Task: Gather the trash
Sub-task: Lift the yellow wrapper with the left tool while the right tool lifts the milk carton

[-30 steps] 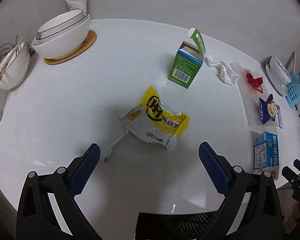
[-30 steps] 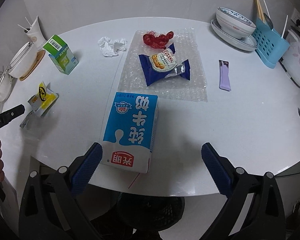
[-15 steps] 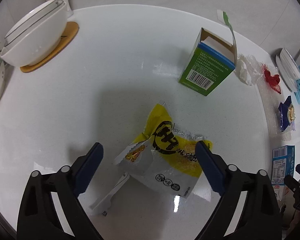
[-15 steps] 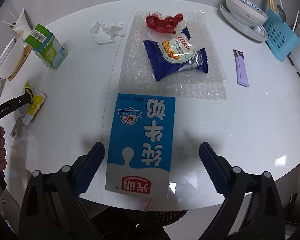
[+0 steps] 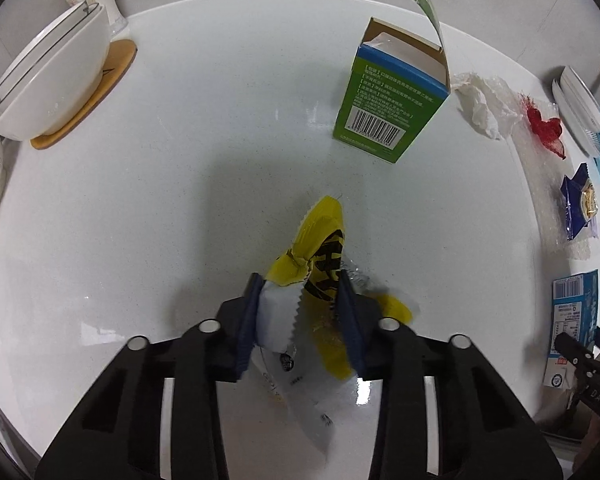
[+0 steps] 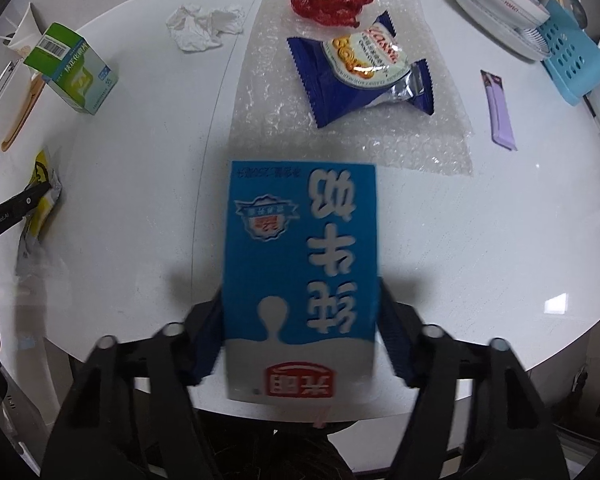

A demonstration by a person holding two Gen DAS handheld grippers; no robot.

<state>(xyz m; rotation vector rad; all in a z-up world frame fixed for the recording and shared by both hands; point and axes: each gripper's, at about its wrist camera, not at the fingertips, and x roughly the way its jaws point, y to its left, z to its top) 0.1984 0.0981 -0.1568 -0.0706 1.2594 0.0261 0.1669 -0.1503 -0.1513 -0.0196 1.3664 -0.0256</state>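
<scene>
White round table (image 5: 180, 208) carries dishes along its edges and litter across the middle. Near the front edge, the left gripper (image 5: 300, 312) points steeply down, its 2 jaws closing on the crumpled yellow wrapper (image 5: 320, 256), which bunches up between the pads. The right gripper (image 6: 300, 344) straddles the blue milk carton (image 6: 300, 264) lying flat, its jaws closing against the long sides for a firm hold. Both seem set for lifting. A green box (image 5: 392, 108), tissue (image 6: 204, 26) and blue snack bag (image 6: 360, 72) wait.
</scene>
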